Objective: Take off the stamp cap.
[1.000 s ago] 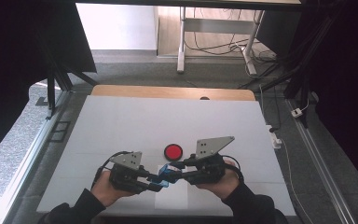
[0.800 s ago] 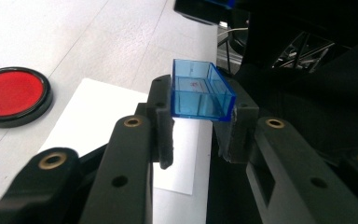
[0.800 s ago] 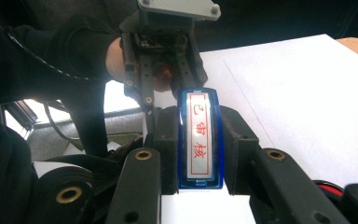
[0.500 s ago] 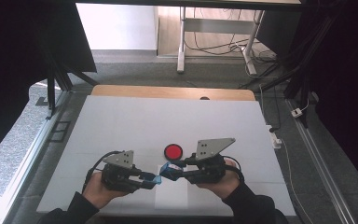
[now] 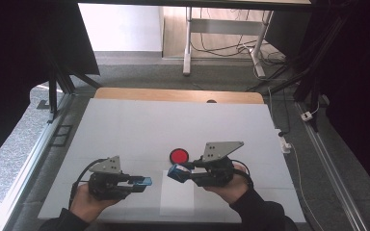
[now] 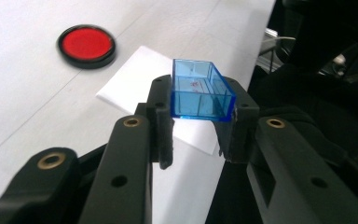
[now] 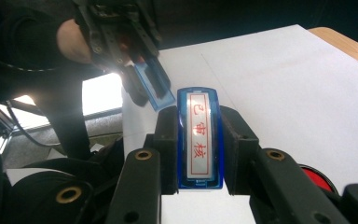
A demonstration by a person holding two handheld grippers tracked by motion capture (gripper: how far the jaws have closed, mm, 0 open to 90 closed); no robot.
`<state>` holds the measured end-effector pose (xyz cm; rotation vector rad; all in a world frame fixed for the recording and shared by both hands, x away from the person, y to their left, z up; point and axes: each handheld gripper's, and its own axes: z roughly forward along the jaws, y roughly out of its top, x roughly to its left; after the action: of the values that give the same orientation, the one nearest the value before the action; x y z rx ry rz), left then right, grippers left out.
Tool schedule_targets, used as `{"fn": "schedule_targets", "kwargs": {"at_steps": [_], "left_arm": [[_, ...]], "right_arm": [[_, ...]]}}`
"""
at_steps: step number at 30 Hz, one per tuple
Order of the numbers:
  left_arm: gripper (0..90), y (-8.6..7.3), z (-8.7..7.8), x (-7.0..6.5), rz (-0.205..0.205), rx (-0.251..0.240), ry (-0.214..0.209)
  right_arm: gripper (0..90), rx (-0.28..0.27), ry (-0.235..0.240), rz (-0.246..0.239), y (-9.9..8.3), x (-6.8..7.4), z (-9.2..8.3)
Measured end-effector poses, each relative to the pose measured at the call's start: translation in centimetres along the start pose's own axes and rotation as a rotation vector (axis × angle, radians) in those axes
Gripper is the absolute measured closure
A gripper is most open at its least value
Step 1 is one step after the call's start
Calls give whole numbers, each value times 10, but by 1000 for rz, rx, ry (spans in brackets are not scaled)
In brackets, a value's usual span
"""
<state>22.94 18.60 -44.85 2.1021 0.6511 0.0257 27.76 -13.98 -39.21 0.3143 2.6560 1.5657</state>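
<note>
High view has both hands low on the white counter, each one carrying a claw, and the two are pulled apart from each other with a white sheet of paper lying between them. Left claw is clamped on a clear blue cap, and in the left gripper view you can see that cap squeezed between the two black jaws, open hollow side facing up, held above the edge of the paper. Right claw is clamped on a blue stamp; the right gripper view shows the stamp wedged lengthwise between the jaws, with a white label and red characters running down it. The same view catches the left claw farther off with the cap tilted, close to the stamp's far end but not touching it. A round red ink pad in a black rim sits on the counter just beyond the right claw, near the paper's far corner.
</note>
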Motion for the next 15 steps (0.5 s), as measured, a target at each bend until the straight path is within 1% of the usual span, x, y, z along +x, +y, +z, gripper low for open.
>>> {"fn": "schedule_targets", "kwargs": {"at_steps": [3,9,11,13,15], "left_arm": [[689,-6,-7,-1,-20,-10,43],[689,-17,-19,-3,-59,-35,111],[689,-20,-23,-3,-74,-44,120],[689,-24,-26,-2,-98,-53,120],[689,-27,-29,-2,-109,-55,143]], "right_arm": [[713,5,-14,3,-1,-2,0],[713,19,-35,-1,-1,-3,0],[713,19,-41,-4,-1,-4,1],[713,22,-50,-3,-1,-5,0],[713,19,-55,1,-2,-6,0]]}}
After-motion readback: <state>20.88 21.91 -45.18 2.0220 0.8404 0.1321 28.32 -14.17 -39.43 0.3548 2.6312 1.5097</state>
